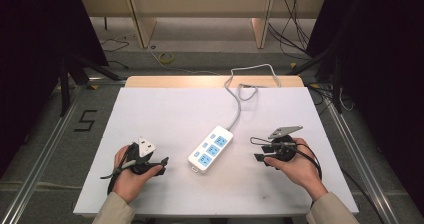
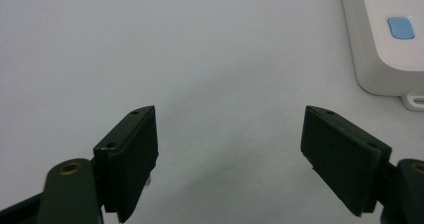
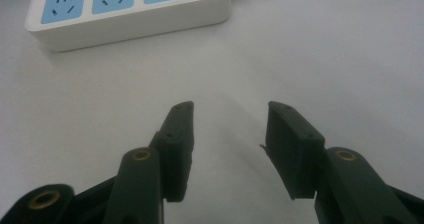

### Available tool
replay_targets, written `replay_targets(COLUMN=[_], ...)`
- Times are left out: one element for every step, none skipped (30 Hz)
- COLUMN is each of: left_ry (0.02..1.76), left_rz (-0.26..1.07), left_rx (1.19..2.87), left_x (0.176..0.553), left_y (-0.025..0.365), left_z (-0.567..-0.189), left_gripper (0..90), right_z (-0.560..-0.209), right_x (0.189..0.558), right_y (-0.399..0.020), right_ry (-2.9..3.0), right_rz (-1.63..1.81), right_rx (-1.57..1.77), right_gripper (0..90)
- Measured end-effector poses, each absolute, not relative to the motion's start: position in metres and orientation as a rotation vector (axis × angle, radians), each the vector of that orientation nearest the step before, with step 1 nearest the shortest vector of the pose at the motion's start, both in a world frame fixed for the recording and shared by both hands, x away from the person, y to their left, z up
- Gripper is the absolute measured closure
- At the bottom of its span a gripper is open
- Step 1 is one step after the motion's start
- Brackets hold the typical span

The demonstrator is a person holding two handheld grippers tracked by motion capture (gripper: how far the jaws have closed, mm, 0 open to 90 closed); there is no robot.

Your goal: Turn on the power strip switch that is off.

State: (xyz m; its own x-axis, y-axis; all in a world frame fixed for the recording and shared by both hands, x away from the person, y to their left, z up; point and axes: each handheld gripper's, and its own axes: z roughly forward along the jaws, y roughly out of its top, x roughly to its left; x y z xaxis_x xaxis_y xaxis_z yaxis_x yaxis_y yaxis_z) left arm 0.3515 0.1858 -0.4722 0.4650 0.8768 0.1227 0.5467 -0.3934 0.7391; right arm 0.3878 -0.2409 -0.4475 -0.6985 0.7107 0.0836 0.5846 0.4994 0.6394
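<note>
— From above?
— The power strip lies mid-table between the left gripper and the right gripper.
— Left gripper view?
— Jaws wide, empty; strip at upper right.
— Right gripper view?
— Jaws apart, empty; strip at upper left.

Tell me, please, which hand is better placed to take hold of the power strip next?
Probably the right gripper: its open jaws face the power strip broadside. The left gripper, also open, sees just its end corner.
</note>
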Motion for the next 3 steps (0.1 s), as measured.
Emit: replay_targets(left_ry=[1.18, 1.185, 1.189], left_rz=[0.677, 0.677, 0.675], left_rx=[2.088, 2.081, 2.079], left_x=[0.3518, 0.3522, 0.3528], left_y=[0.186, 0.1858, 0.1859], left_z=[-0.4724, -0.473, -0.4736], left_gripper=[22.6, 22.5, 22.4], right_z=[-0.4483, -0.4489, -0.4497], right_x=[0.3869, 0.3861, 0.3856], right_y=[-0.2414, -0.2417, -0.2418], right_ry=[2.548, 2.546, 2.538], right_rz=[0.983, 0.988, 0.994], right_rx=[1.114, 1.113, 1.111], right_gripper=[53.9, 52.7, 51.7])
